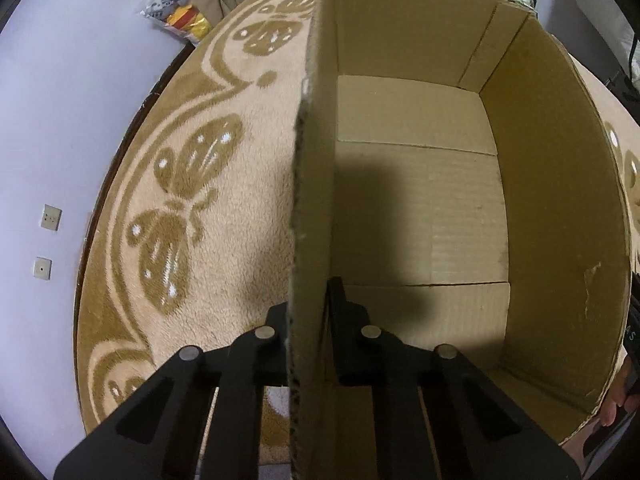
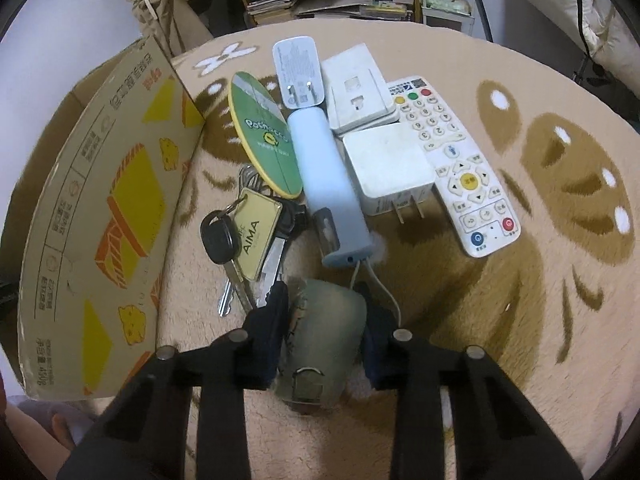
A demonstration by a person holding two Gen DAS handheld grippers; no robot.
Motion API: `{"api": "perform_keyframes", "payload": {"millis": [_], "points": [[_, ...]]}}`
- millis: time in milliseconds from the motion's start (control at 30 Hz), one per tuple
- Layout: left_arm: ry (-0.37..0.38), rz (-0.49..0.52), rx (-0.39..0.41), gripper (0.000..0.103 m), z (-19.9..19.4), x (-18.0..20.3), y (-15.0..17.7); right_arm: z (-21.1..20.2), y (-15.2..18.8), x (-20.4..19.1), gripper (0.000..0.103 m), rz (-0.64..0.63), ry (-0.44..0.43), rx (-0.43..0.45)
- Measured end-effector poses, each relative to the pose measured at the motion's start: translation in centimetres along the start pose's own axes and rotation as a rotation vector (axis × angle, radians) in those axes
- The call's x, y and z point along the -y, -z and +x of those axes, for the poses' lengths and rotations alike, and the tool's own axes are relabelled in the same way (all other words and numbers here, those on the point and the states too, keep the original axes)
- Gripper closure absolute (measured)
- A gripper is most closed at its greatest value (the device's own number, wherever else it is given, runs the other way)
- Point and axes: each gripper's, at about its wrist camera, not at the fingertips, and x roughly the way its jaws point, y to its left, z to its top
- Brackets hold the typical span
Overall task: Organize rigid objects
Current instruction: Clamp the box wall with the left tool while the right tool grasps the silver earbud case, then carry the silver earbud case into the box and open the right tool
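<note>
My left tool (image 1: 308, 316) clamps the cardboard box (image 1: 416, 184) wall; my right tool (image 2: 322, 312) grips a worn greenish case (image 2: 320, 336) (keys (image 2: 244, 232), remote (image 2: 452, 160) nearby) on the rug (image 2: 520, 280).

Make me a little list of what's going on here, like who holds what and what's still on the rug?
left gripper: shut on the wall of the cardboard box
box inside: empty
right gripper: around a worn grey-green mouse, fingers at its sides
surface: beige rug with brown pattern
still on rug: remote, keys, blue power bank, green disc, three white chargers
box position: left of the pile
</note>
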Motion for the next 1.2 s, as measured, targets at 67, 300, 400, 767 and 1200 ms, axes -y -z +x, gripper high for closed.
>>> {"api": "perform_keyframes", "payload": {"millis": [67, 300, 400, 767, 1200], "points": [[0.006, -0.003, 0.005, 0.093, -0.1, -0.1, -0.1, -0.4, 0.0, -0.4, 0.071, -0.013, 0.007, 0.018], [0.003, -0.001, 0.009, 0.094, -0.1, 0.0, 0.0, -2.2, -0.3, -0.8, 0.072, -0.009, -0.003, 0.085], [0.004, 0.0, 0.009, 0.094, -0.1, 0.1, 0.0, -2.9, -0.6, -1.1, 0.072, -0.02, -0.005, 0.112], [0.004, 0.0, 0.013, 0.094, -0.2, 0.3, 0.3, -6.1, -3.3, -4.5, 0.073, -0.068, -0.083, 0.223], [0.013, -0.001, 0.012, 0.094, -0.2, 0.0, 0.2, -10.4, -7.6, -5.6, 0.074, -0.036, -0.197, 0.329]]}}
